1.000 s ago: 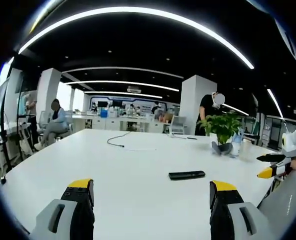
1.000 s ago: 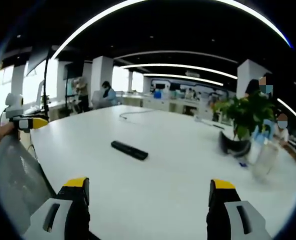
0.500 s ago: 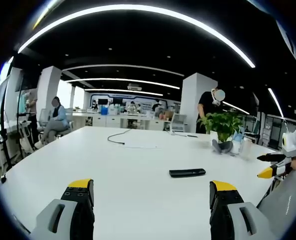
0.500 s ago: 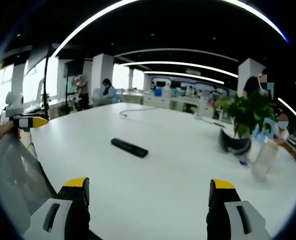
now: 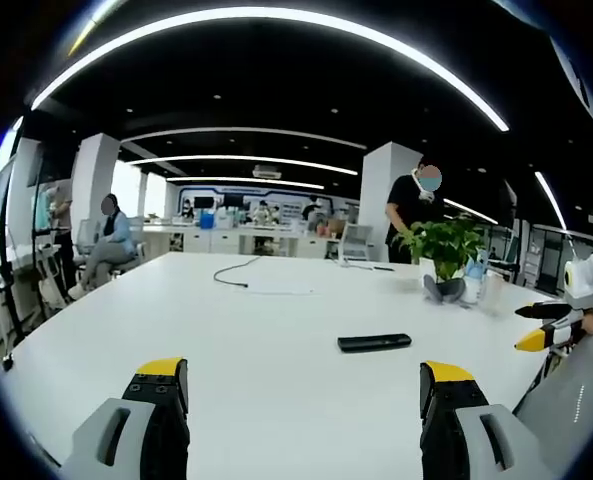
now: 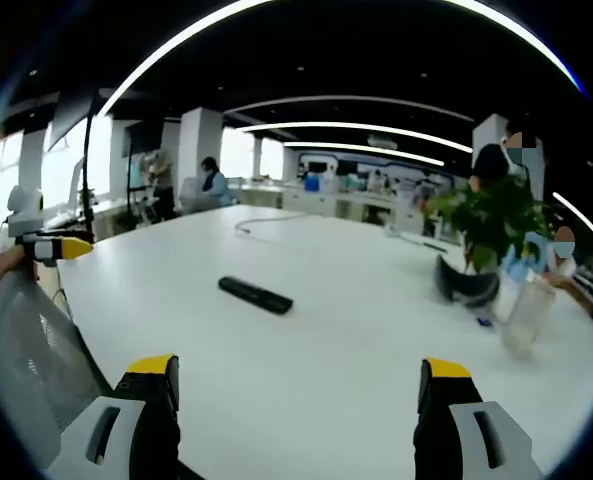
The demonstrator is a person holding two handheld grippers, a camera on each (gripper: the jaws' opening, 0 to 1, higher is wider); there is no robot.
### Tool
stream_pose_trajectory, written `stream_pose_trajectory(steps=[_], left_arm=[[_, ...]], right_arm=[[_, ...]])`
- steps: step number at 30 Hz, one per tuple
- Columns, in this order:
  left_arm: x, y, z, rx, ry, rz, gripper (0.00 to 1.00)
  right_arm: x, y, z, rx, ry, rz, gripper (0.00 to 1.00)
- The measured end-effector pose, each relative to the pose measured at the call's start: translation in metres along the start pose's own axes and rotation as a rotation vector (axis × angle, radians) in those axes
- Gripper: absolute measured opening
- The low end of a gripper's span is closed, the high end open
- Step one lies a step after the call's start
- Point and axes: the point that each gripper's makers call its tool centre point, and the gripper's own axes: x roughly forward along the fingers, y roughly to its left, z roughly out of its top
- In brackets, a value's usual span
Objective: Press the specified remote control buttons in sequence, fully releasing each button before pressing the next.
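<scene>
left gripper view: left tongs (image 5: 303, 385) spread wide, jaws well apart, nothing between them, held over the near part of the white desk (image 5: 256, 330). right gripper view: right tongs (image 6: 298, 385) likewise wide open and empty.

remote control (image 5: 374, 342), black, slim, lies flat on the desk ahead of the left tongs, toward their right jaw, well apart from both jaws. in the right gripper view the same remote control (image 6: 256, 295) lies ahead and toward the left jaw, angled across the desk.

each view catches the other tool: right tongs (image 5: 548, 328) at the right edge of the left gripper view, yellow tips, beside a grey mesh chair back (image 5: 574, 385); left tongs (image 6: 54, 246) at the left edge of the right gripper view.

right gripper view gives more of the far right of the desk: potted plant (image 6: 491, 225), a dark object at its base, a clear bottle (image 6: 525, 310), too blurred to detail. left gripper view shows the potted plant (image 5: 444, 248) further off, plus a dark cable (image 5: 234, 272) on the far desk.

room: open office, white pillars, dark ceiling with curved light strips (image 5: 276, 25). seated person (image 5: 104, 245) at far left, standing person (image 5: 412, 205) behind the plant.
</scene>
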Motion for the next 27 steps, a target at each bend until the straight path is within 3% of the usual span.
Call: stream_pose_trajectory(steps=[27], left_arm=[[0.0029,-0.0004,-0.007,0.0,0.037,-0.009,1.0]], right_arm=[[0.0013,0.0016,0.0,0.004,0.006,0.009,0.99]])
